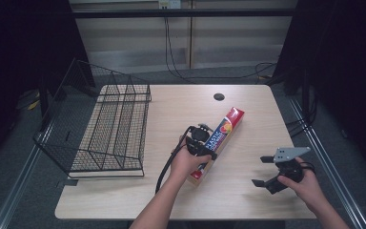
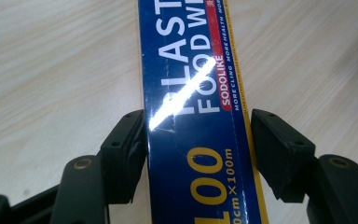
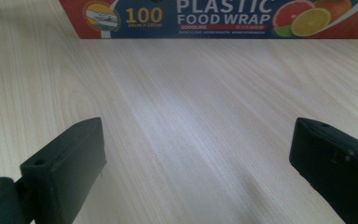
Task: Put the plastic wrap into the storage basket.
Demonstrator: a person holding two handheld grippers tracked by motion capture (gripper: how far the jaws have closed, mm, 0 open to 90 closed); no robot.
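The box of plastic food wrap (image 1: 218, 144) lies flat and diagonal near the middle of the tabletop (image 1: 248, 102), its red end pointing away from the person. The left hand (image 1: 185, 161) reaches forward with the left gripper (image 2: 196, 140) tipped down over the box. Its 2 jaws straddle the box's width: 1 pad touches the edge, the other stands just off it (a thin gap shows), so the box is not yet clamped. The right gripper (image 1: 262, 171) hovers low beside the box, well apart from it, jaws spread wide with nothing between them. A wire basket (image 1: 109, 129) sits at the tabletop's left.
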